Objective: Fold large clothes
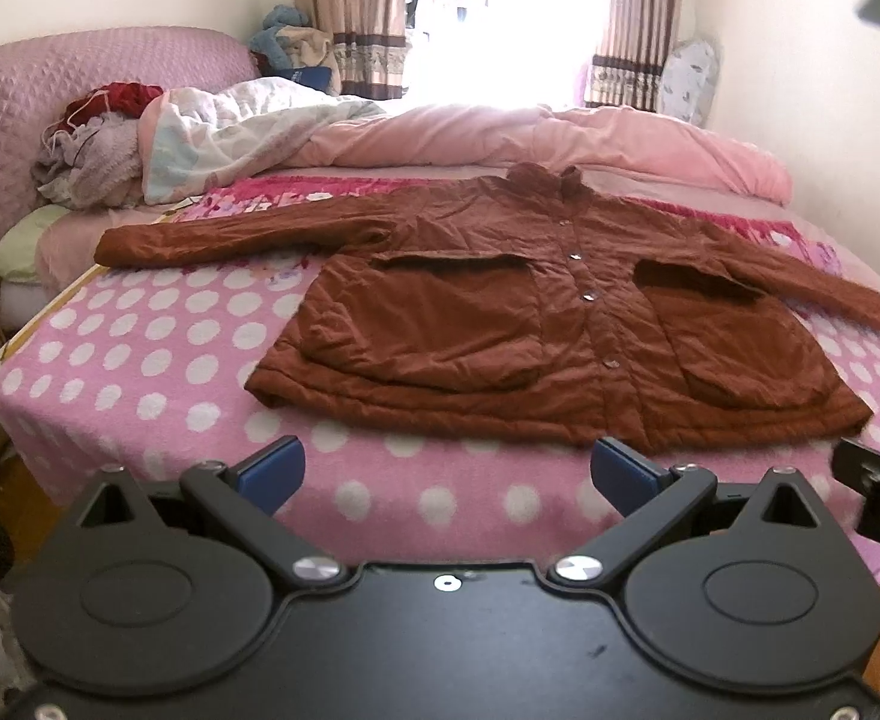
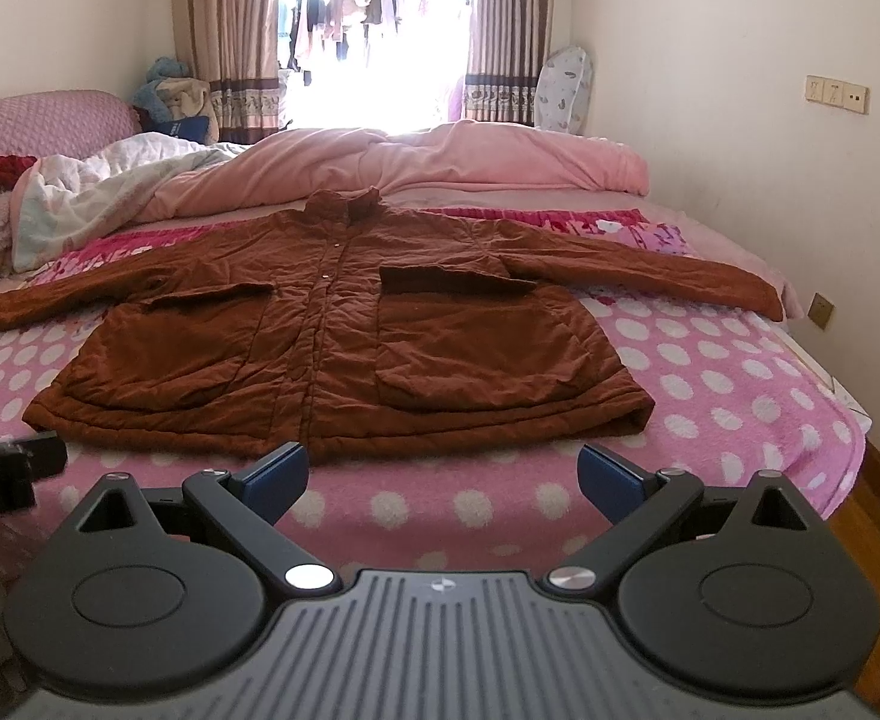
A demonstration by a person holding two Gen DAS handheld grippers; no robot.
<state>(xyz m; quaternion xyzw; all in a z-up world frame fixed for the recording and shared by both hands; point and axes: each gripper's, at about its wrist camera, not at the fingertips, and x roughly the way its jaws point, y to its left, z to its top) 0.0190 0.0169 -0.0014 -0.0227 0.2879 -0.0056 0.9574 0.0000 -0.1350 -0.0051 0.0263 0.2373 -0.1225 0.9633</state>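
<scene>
Ahead of the left gripper (image 1: 447, 471), the brown jacket (image 1: 560, 324) runs its right-hand sleeve off the picture's edge, the cuff unseen. Far beyond both tools the window (image 2: 374, 30) glares white, blurring the hanging clothes (image 2: 344, 18). The right gripper (image 2: 443, 477) shows only as a cropped black corner beside the left tool.

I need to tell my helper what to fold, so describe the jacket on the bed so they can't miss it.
On the pink polka-dot blanket covering the bed, nearest the foot, lies a rust-brown padded jacket, spread flat with sleeves out. It alone is brown, with a buttoned front and two big pockets.
</scene>
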